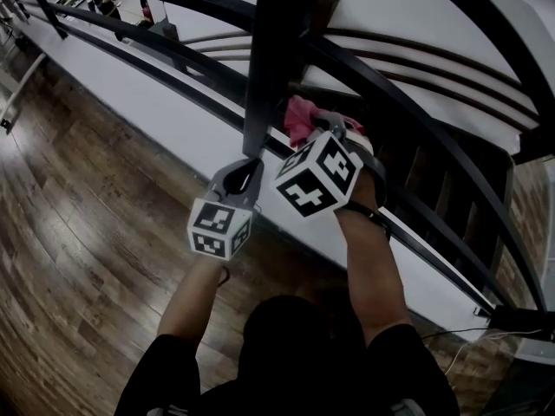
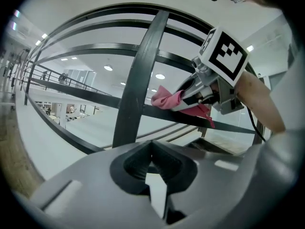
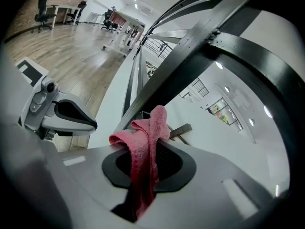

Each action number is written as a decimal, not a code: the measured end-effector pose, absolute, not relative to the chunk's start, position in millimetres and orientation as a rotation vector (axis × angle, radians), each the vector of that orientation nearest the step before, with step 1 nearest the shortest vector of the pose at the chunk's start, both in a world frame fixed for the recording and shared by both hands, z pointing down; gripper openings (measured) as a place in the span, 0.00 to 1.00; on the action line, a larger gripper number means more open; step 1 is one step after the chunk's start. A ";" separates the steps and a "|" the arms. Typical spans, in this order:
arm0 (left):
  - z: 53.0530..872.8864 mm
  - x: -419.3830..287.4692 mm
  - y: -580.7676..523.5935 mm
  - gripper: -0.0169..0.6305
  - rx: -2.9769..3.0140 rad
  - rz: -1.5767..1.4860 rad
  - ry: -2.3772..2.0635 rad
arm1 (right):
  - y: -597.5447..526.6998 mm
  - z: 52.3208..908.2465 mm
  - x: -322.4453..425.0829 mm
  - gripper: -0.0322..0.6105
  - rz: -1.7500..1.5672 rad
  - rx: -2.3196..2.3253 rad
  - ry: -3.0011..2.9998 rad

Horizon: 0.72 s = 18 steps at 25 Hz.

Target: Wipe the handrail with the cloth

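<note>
Right gripper [image 1: 323,128] [image 3: 148,162]: I see its jaws clamped narrow on a pink terry cloth [image 1: 300,115] [image 3: 143,149], whose bunched folds stand up past the tips while a tail hangs down between the dark pads.
Cloth position: from the left gripper view, the pink terry cloth [image 2: 167,99] lies against a dark, curved metal handrail bar [image 2: 229,126], just beside the flat dark upright post [image 2: 136,94] [image 1: 264,59].
Left gripper [image 1: 246,170] [image 2: 151,147]: its ribbed black pads meet at the tips with nothing between them. It sits at the foot of the upright post, and I cannot tell whether it touches.
Materials: the rails look smooth and matte, and each grey plastic gripper carries a black-and-white marker cube.
Setting: glossy brown wood plank floor [image 1: 78,232] runs beside a white ledge [image 1: 156,111] under the railing.
</note>
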State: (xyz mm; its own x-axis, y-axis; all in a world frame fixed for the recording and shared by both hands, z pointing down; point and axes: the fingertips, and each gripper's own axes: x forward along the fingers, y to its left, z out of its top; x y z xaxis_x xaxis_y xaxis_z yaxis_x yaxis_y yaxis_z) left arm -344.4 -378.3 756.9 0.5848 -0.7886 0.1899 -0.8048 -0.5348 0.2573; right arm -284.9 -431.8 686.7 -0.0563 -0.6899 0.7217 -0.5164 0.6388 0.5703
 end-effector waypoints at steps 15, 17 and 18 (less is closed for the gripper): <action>762.4 -397.2 -373.9 0.03 2.403 0.099 -1.468 | -435.8 687.2 -321.2 0.13 -0.359 1.012 -1.712; 761.4 -400.4 -370.5 0.03 2.394 0.085 -1.480 | -419.3 674.5 -329.0 0.13 -0.395 1.017 -1.819; 761.0 -398.3 -369.3 0.03 2.398 0.082 -1.476 | -410.1 666.5 -328.0 0.13 -0.416 1.029 -1.855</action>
